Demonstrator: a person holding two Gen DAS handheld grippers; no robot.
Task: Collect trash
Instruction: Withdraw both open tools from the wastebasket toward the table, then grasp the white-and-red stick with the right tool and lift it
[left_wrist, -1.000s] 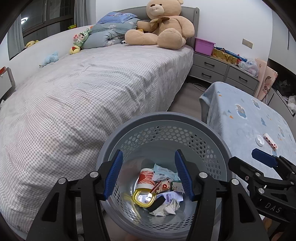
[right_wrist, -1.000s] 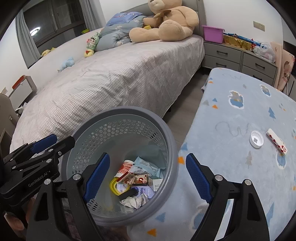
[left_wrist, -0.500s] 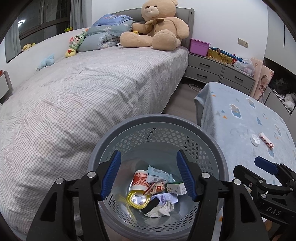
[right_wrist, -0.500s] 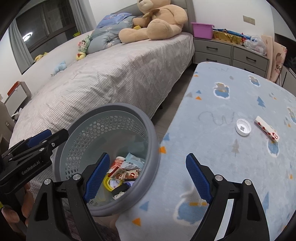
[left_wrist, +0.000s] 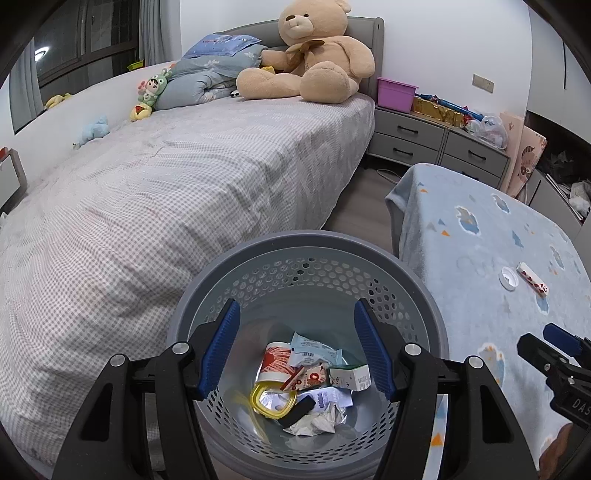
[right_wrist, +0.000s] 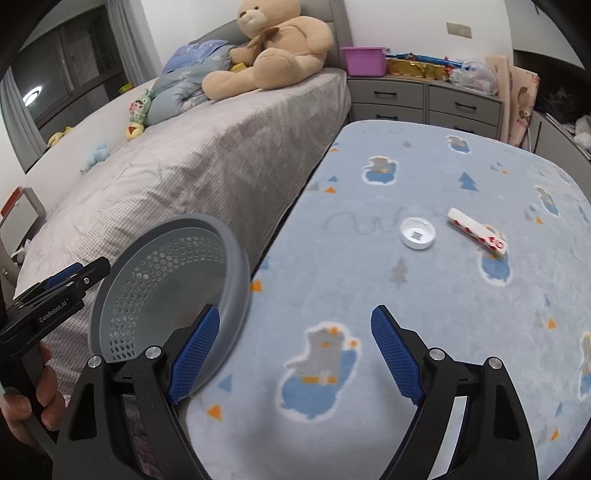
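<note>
Both fingers apart, empty. I aim right gripper (right_wrist: 295, 350) squarely over white cap (right_wrist: 418, 233) on desk (right_wrist: 369, 280), descending level.

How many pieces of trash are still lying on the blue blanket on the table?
2: a white cap near the blue blanket's middle, and a red-and-white wrapper just to its right. More may lie outside the view.

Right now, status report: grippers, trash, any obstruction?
Left gripper open over trash basket. Right gripper open, empty. White cap and wrapper on blue blanket. Nothing in the way.
</note>
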